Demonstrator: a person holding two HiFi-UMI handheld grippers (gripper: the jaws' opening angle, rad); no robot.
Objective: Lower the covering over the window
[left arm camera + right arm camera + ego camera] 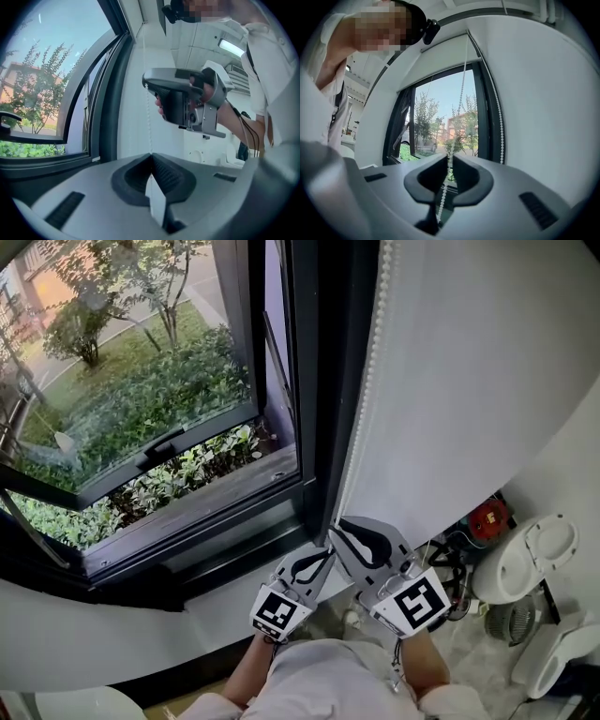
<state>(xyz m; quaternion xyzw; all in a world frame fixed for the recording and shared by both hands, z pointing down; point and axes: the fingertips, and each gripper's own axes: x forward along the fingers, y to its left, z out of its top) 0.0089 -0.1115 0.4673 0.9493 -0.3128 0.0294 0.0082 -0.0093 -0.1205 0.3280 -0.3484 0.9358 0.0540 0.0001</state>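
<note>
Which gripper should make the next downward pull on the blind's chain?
Likely right. The right gripper sits higher, chain between its parted jaws, with room to pull; the left gripper is shut on it lower down.

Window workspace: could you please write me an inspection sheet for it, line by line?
Surface: white ledge under the window, bare where visible.
Job's things: white blind sits at the top of the window, glass mostly uncovered; bead chain hangs beside the frame.
Clutter: white lidded appliance and red item, low on the right.
Tongs: left tongs shut on the bead chain; right tongs higher, jaws apart, chain between them, not pinched.
Cables: black cables near the red item.
Surroundings: sash open outward; shrubs and trees outside.
</note>
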